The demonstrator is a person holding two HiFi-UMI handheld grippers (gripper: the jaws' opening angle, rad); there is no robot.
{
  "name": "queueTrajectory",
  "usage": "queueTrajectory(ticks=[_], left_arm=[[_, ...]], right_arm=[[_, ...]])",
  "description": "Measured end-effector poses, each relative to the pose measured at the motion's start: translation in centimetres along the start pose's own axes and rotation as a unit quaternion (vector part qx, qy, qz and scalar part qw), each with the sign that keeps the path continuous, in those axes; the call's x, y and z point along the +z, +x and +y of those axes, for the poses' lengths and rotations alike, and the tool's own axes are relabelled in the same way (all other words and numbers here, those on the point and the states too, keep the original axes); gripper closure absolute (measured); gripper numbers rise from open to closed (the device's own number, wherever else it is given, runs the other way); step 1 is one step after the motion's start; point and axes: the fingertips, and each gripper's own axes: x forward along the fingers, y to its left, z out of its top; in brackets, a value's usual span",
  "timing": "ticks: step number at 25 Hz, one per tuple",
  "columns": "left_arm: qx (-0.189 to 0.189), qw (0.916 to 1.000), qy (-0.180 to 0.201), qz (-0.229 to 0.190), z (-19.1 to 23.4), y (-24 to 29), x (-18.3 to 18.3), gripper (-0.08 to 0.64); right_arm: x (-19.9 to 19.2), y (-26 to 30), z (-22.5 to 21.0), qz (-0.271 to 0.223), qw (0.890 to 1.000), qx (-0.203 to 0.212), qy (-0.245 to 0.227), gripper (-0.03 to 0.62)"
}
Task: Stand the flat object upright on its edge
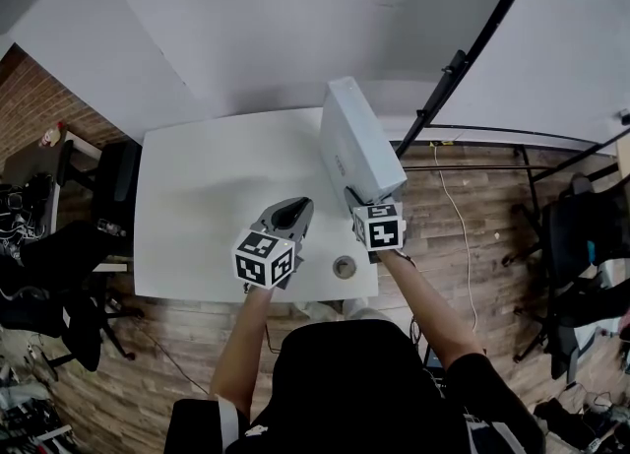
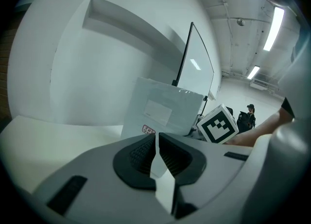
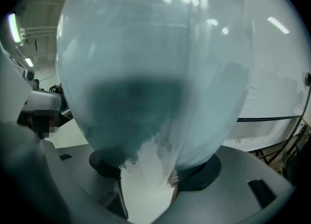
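Observation:
A flat white box (image 1: pixel 359 147) wrapped in clear film stands upright on its long edge at the right side of the white table (image 1: pixel 197 206). My right gripper (image 1: pixel 358 202) is closed wide on the box's near end. In the right gripper view the box (image 3: pixel 155 72) fills the space between the jaws and hides most of the pads. My left gripper (image 1: pixel 295 210) hovers over the table to the left of the box, shut and empty. In the left gripper view its jaws (image 2: pixel 156 145) meet, with the box (image 2: pixel 160 111) standing just beyond them.
A small tape roll (image 1: pixel 344 267) lies near the table's front edge between my arms. A black slanted pole (image 1: pixel 472 53) rises just right of the box. Black chairs (image 1: pixel 59 275) stand left of the table, more furniture (image 1: pixel 581 235) at the right. The white wall is behind.

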Motion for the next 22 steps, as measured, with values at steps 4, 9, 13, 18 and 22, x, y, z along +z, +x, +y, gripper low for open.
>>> queueTrajectory(ticks=[4, 9, 13, 18, 22], left_arm=[[-0.006, 0.9999, 0.006, -0.007, -0.3, 0.1, 0.7, 0.545], [-0.005, 1.0, 0.003, -0.004, -0.5, 0.3, 0.5, 0.545], [-0.005, 0.9999, 0.007, -0.009, -1.0, 0.3, 0.7, 0.545], [-0.008, 0.9993, 0.033, -0.018, -2.1, 0.7, 2.1, 0.473], [-0.023, 0.9964, 0.074, -0.035, -4.2, 1.2, 4.2, 0.396]], right_arm=[[0.2, 0.0, 0.3, 0.003, 1.0, 0.012, -0.004, 0.302], [0.3, -0.2, 0.4, 0.003, 1.0, 0.018, -0.001, 0.288], [0.1, -0.4, 0.9, 0.006, 1.0, 0.029, 0.004, 0.273], [-0.5, -0.4, 0.8, 0.009, 0.999, 0.038, 0.011, 0.27], [-0.6, -0.8, 0.8, 0.011, 0.999, 0.047, 0.014, 0.27]])
